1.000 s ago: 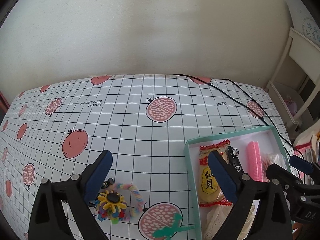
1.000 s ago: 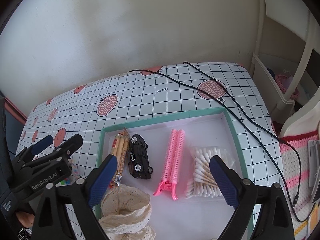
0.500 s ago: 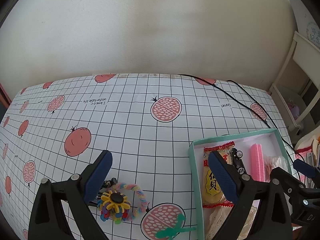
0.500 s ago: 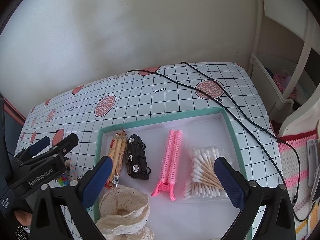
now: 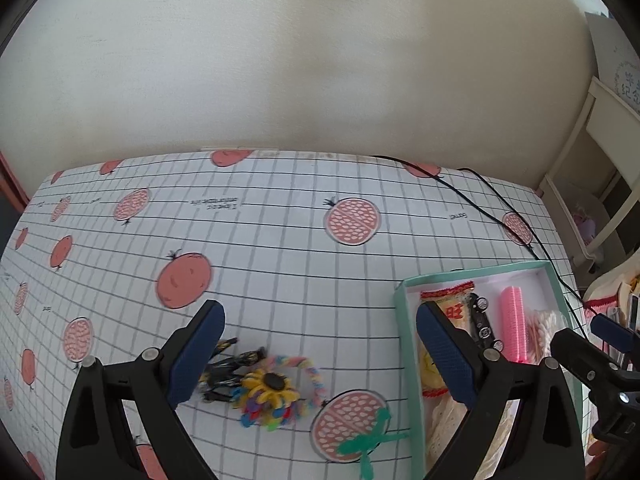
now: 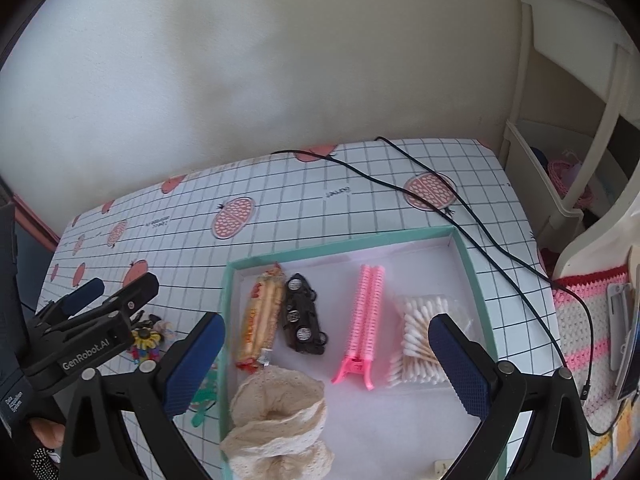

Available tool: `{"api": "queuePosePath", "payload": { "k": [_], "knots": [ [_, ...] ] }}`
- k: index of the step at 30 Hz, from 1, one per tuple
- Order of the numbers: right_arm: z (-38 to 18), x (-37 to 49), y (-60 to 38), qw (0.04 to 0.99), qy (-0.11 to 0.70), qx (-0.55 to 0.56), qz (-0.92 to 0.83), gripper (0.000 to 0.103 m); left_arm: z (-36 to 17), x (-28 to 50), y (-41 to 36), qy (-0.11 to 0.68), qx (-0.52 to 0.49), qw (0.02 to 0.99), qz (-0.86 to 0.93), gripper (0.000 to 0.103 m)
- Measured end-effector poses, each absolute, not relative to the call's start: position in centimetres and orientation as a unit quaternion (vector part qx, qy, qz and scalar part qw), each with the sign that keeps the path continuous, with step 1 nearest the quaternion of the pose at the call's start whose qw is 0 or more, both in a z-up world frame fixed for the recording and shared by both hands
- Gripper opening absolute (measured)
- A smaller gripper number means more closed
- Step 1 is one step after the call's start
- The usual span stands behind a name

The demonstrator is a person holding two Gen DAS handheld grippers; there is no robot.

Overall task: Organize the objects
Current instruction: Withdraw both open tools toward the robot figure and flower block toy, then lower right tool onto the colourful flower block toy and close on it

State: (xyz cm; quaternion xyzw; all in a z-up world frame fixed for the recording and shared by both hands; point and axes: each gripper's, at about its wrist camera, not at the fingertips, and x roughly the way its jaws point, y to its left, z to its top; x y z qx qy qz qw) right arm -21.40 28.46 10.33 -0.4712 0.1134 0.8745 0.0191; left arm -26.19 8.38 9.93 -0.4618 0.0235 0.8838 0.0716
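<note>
The left gripper [image 5: 318,354] is held low over the worktop [image 5: 280,248], its blue-padded fingers [image 5: 196,354] spread wide with nothing between them. In the right wrist view it appears at the left edge of the frame, above the loose items. The right gripper [image 6: 326,362] is held over the tray [image 6: 474,276], its fingers [image 6: 460,364] likewise spread wide and empty.

The teal-rimmed tray with a white floor occupies the centre of the right wrist view. Inside it, from left to right, are seen a snack packet [image 6: 260,318], a black toy car [image 6: 304,316] just beside the packet, a pink hair clip [image 6: 362,320], and a clear bag of cotton swabs [image 6: 420,336] partly covered by the right finger. A cream lace scrunchie [image 6: 276,424] lies at the lower left of the tray.

Outside the tray, in the lower centre of the left wrist view, a colourful sunflower hair tie [image 5: 272,394] lies on the grid-patterned worktop, touching a pastel braided loop [image 5: 314,374] and a dark wrapped item [image 5: 228,368] that is partly hidden by the left finger. A green bow clip [image 5: 370,446] rests on a printed pomegranate close to the tray's left wall. A black cable [image 6: 460,208] is draped across the worktop past the tray's upper right corner. A white shelf unit [image 6: 560,152] stands at the right edge of the frame.
</note>
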Motion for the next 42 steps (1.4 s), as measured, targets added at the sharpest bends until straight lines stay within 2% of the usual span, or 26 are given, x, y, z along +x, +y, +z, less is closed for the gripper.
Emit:
{"api": "queuePosePath", "payload": {
  "k": [16, 30, 36, 42],
  "knots": [
    [13.4, -20.0, 18.2, -0.078, 0.070, -0.463, 0.880, 0.103, 13.6, -25.0, -2.0, -0.011, -0.463, 0.000, 0.886, 0.097],
    [8.1, -21.6, 12.6, -0.118, 0.059, -0.516, 0.846, 0.102, 7.7, -26.5, -4.7, 0.018, -0.538, -0.006, 0.842, 0.097],
    [6.1, -22.4, 11.0, -0.124, 0.068, -0.527, 0.838, 0.095, 6.2, -27.0, -5.7, 0.004, -0.555, -0.004, 0.832, 0.097],
    [4.8, -23.1, 10.2, -0.123, 0.076, -0.534, 0.833, 0.082, 5.7, -27.3, -6.1, -0.017, -0.562, 0.017, 0.827, 0.097]
  ]
}}
